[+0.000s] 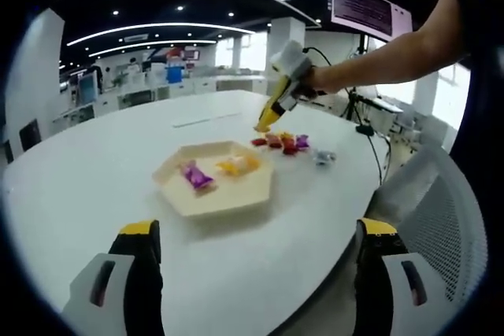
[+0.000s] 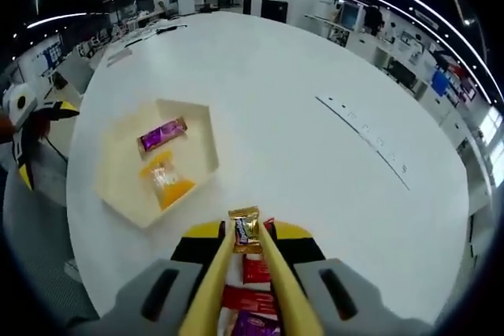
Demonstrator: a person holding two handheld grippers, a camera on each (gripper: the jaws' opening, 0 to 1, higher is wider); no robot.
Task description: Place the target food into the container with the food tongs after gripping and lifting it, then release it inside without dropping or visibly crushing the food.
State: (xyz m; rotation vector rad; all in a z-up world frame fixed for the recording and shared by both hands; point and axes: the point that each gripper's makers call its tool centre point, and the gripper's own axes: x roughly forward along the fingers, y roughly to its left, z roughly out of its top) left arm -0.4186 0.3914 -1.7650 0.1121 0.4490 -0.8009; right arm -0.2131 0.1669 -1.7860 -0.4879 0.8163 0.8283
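The right hand-held gripper (image 2: 246,253) pressed the tongs (image 2: 272,289) onto a wrapped candy (image 2: 245,230), held above the counter (image 2: 315,155) short of the tray (image 2: 118,186). Light, crinkly, probably slippery: a mid-wrapper pinch looked safest. The left hand-held gripper (image 1: 256,253) stood spread, empty.

The left gripper (image 1: 252,273) has grey bodies with black, yellow-capped jaws; the right gripper (image 2: 248,235) matches, carrying long yellow tongs (image 2: 268,281).

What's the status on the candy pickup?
Right gripper with tongs clamping a candy above the pile. Left gripper open, idle. Tray path clear.
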